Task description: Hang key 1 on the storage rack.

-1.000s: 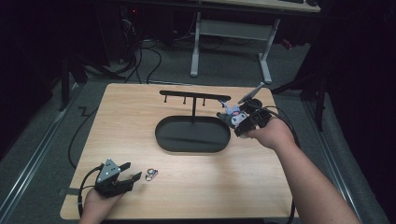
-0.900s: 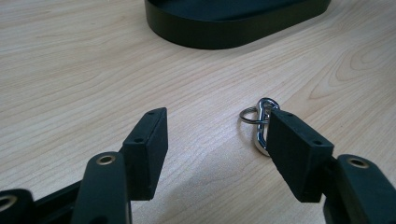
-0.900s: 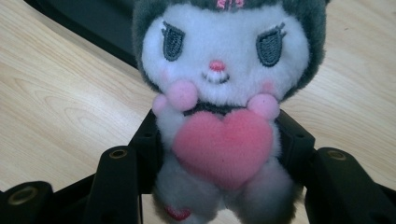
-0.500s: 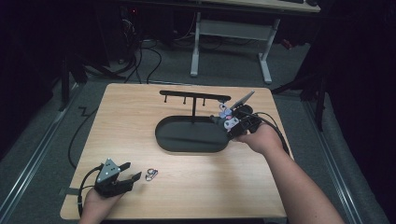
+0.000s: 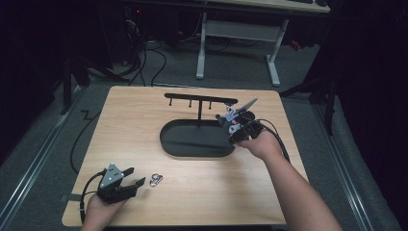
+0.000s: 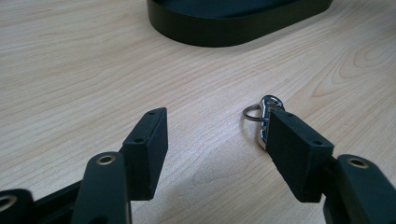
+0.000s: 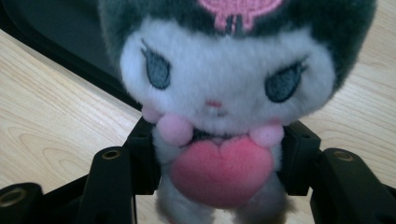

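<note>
The right gripper (image 7: 219, 186) holds the soft grey-and-white plush doll with pink heart (image 7: 224, 107) mid-frame, its jaws just opening. Light, squashy; grip the torso. The left gripper (image 6: 217, 144) stands wide.

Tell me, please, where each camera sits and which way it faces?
High view: above the person's side, looking forward and down on the light wooden table; both forearms show.
Left gripper view: on the left gripper, low, looking past the small silver metal clasp toward the black oval tray, shared with the high view.
Right gripper view: on the right gripper, facing the grey-and-white plush toy between its jaws.
</note>
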Demonstrator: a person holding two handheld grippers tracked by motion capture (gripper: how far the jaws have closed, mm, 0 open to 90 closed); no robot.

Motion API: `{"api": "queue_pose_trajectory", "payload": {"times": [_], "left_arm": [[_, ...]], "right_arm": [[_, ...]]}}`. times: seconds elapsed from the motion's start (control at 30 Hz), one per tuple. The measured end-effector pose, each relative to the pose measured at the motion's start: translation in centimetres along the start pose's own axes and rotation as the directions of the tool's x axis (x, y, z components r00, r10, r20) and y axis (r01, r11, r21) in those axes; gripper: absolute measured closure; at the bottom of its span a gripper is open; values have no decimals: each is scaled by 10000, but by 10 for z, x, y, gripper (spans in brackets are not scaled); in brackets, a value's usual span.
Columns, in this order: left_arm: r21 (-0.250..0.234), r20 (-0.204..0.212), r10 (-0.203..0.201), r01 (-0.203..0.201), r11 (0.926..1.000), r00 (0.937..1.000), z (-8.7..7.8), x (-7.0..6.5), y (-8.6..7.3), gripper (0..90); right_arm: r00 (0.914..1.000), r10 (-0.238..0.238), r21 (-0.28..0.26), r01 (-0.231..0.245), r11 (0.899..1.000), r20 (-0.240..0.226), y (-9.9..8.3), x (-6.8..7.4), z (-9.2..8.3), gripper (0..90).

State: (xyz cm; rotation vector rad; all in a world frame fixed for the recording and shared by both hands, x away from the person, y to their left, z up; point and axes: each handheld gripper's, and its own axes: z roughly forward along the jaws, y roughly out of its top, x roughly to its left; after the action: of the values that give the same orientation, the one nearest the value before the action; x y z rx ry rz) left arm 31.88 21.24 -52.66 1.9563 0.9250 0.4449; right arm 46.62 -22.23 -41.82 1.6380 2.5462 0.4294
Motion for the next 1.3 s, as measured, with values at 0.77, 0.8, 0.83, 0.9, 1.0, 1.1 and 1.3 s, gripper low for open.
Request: {"api": "queue_pose_trajectory", "payload": {"times": [0.77, 0.8, 0.83, 0.9, 1.0, 1.1, 1.3], "left_arm": [[-26, 23, -2, 2, 10000, 10000, 1, -3, 2, 398], [-16, 29, 7, -7, 10000, 10000, 1, -3, 2, 400], [-16, 29, 7, -7, 10000, 10000, 1, -3, 2, 402], [-12, 12, 15, -15, 10000, 10000, 1, -3, 2, 402], [-4, 29, -4, 4, 10000, 10000, 1, -4, 2, 404], [38, 46, 1, -1, 10000, 10000, 2, -5, 2, 405], [96, 54, 24, -24, 10000, 10000, 3, -6, 2, 411]], "right_arm": [[9989, -427, -1214, 448, 9916, 194, -39, 8, -15, 554], [9987, -474, -1336, 494, 9898, 183, -44, 9, -16, 568], [9988, -455, -1396, 479, 9891, 202, -47, 10, -16, 594], [9978, -545, -1375, 591, 9887, 369, -51, 11, -15, 617], [9969, -644, -1697, 712, 9829, 456, -64, 14, -16, 695], [9960, -691, -1840, 783, 9798, 561, -79, 17, -12, 774], [9955, -762, -2315, 871, 9689, 559, -99, 20, -7, 900]]}}
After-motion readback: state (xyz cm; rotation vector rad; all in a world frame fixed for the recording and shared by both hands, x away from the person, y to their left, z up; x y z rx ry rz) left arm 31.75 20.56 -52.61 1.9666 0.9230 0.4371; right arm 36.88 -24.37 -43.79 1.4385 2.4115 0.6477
